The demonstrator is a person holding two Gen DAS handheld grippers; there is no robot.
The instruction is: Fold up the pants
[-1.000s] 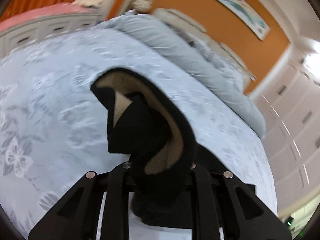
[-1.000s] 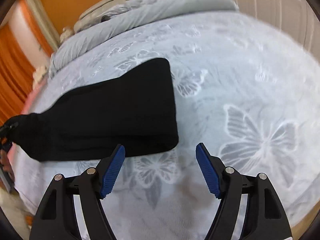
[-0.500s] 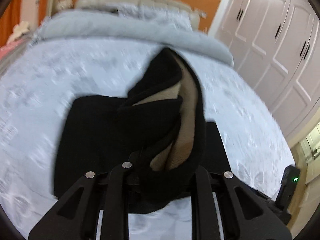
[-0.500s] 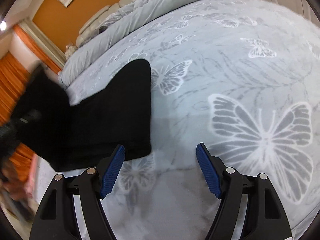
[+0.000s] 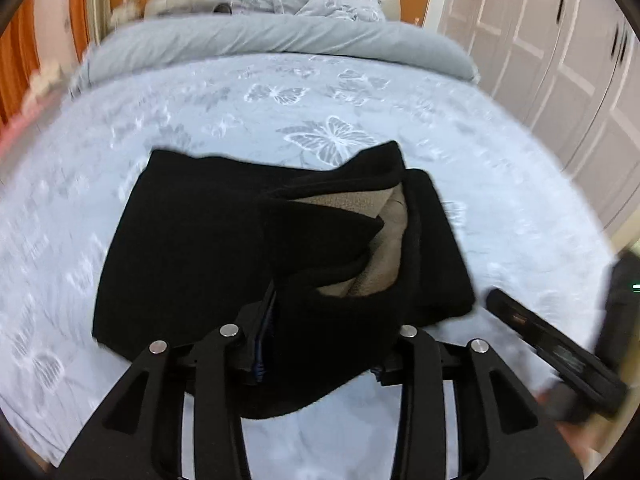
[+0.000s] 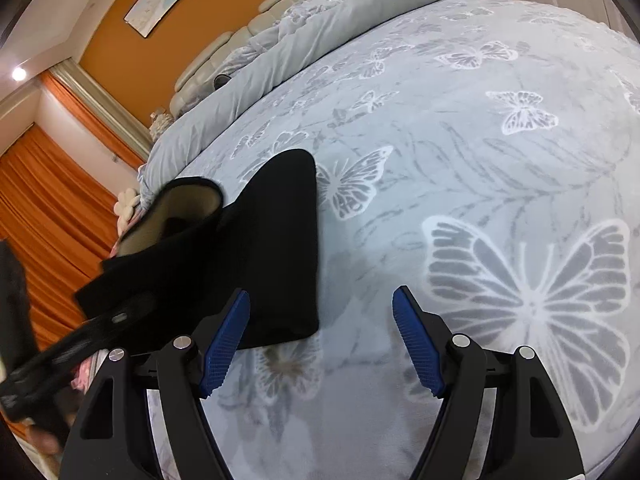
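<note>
The black pants (image 5: 188,248) with a tan fleece lining (image 5: 384,240) lie on the bed. My left gripper (image 5: 316,344) is shut on a bunched end of the pants and holds it over the flat folded part. In the right wrist view the pants (image 6: 280,240) lie left of centre with the raised end showing its lining (image 6: 176,216). My right gripper (image 6: 320,340) is open and empty, just above the bedspread beside the pants' near edge. The left gripper (image 6: 80,344) shows blurred at lower left there.
The bed has a pale blue butterfly bedspread (image 6: 520,200) and a rolled grey duvet (image 5: 260,40) by the headboard. White wardrobe doors (image 5: 560,60) stand at right. Orange curtains (image 6: 48,208) hang at left. The right gripper's body (image 5: 560,352) shows at lower right.
My left gripper has carried the held end of the pants across and down over the flat part. My right gripper has stayed open and shifted slightly closer to the pants' edge.
</note>
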